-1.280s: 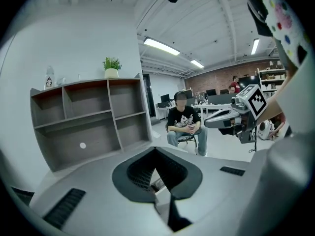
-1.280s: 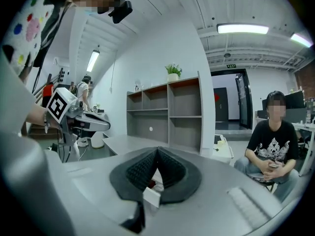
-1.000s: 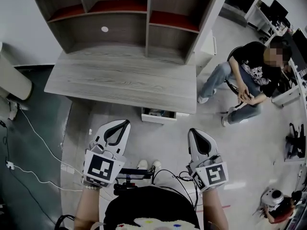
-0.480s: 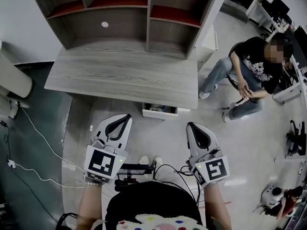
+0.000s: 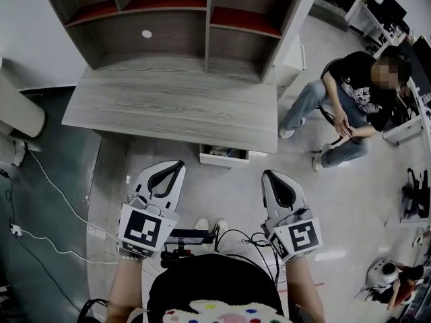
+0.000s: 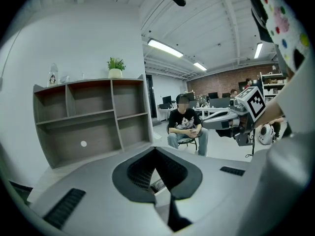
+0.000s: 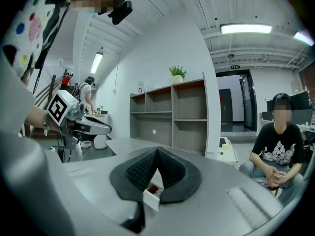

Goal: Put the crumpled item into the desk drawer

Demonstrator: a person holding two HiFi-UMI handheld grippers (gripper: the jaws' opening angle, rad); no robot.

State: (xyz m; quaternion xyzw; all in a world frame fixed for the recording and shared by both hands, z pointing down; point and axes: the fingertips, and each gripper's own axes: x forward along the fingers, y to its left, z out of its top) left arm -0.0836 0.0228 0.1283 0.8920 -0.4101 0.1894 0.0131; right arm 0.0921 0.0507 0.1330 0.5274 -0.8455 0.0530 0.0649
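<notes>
Head view: left gripper [image 5: 176, 166], right gripper [image 5: 269, 175], ribbed jaws closed empty, near wood-grain desk [image 5: 168, 110].

Desk [image 5: 168, 113] with shelf unit [image 5: 182, 39] at its back, drawer [image 5: 232, 159] out under its near edge, person [image 5: 350, 103] seated to its right

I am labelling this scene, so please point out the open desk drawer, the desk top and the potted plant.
desk drawer [image 5: 223, 161]: head view, on its white front panel.
desk top [image 5: 168, 113]: head view, on the bare wood near its middle.
potted plant [image 6: 116, 63]: left gripper view, on its green leaves.
</notes>
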